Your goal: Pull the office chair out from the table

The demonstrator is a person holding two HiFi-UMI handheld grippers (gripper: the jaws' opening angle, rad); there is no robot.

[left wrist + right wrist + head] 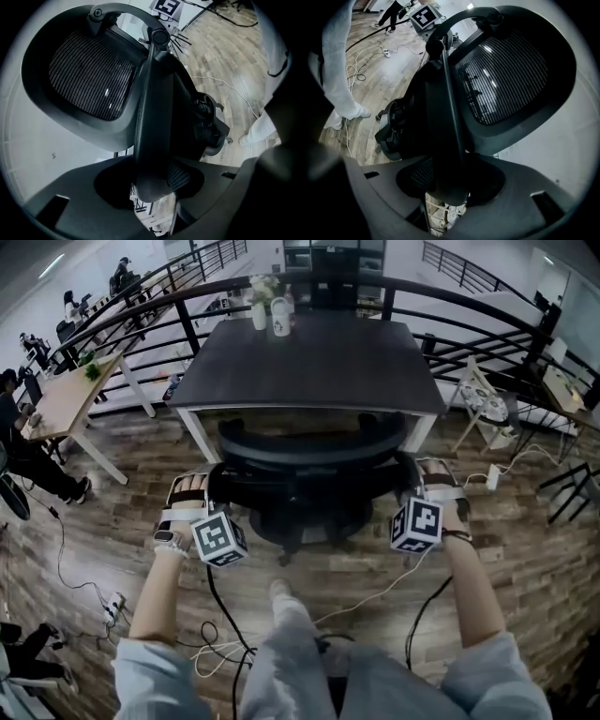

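A black mesh-back office chair stands at the near edge of the dark table, its seat partly under the top. My left gripper clamps the left rim of the backrest, my right gripper the right rim. In the left gripper view the backrest's black frame bar runs down between the jaws of the left gripper, which close on it. The right gripper view mirrors this: the right gripper is shut on the frame bar beside the mesh panel.
A vase of flowers and a white cup stand at the table's far edge. A curved black railing rings the table. Cables and a power strip lie on the wood floor by my foot. A wooden desk stands left.
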